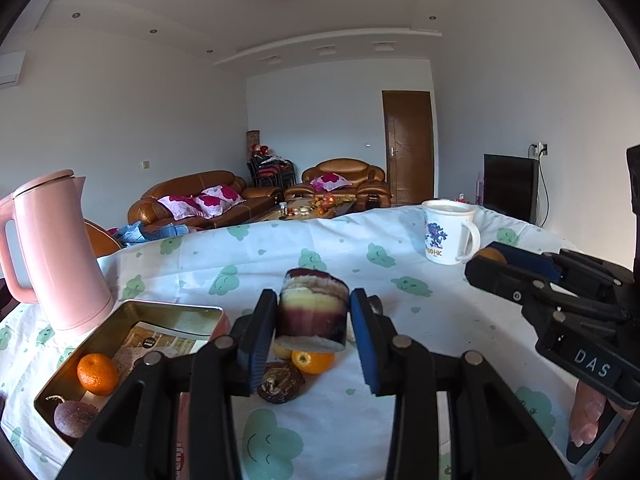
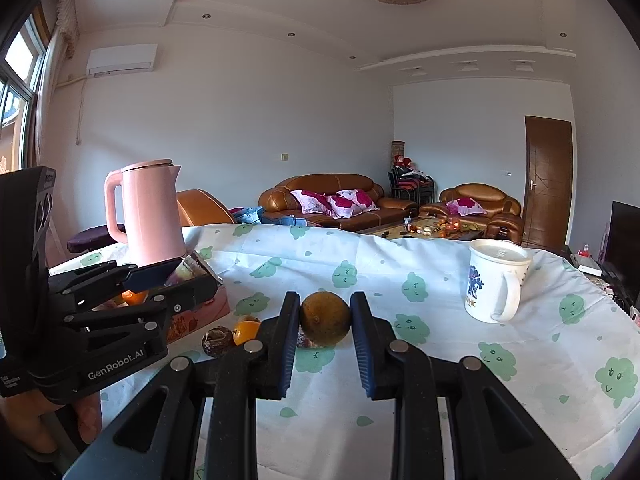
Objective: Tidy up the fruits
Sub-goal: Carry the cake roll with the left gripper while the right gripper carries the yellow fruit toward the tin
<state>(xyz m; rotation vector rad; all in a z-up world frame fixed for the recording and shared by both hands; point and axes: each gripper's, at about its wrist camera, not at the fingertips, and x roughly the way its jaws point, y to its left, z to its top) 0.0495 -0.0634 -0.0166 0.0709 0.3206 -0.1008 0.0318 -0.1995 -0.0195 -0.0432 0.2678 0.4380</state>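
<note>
Left gripper (image 1: pixel 313 320) pinches a sugarcane chunk (image 1: pixel 313 309), hiding loose fruits (image 1: pixel 298 364) beneath. Right gripper (image 2: pixel 325 320) pinches a brownish orange (image 2: pixel 325 319); a pink kettle (image 1: pixel 56 252) and mug (image 2: pixel 496 280) stand nearby.

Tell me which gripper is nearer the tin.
Left. The left gripper, holding a cane piece, hovers just beside the tin; the right gripper, holding a brown fruit, is farther away.

The table (image 1: pixel 460 312), under a white cloth printed with green clouds, carries a pink kettle (image 1: pixel 56 256) at nine o'clock, a metal tin (image 1: pixel 132 312) at eight, a white mug (image 1: pixel 450 232) at two, an orange (image 1: pixel 314 362) and what looks like a brown passionfruit (image 1: pixel 280 384) near centre.
</note>
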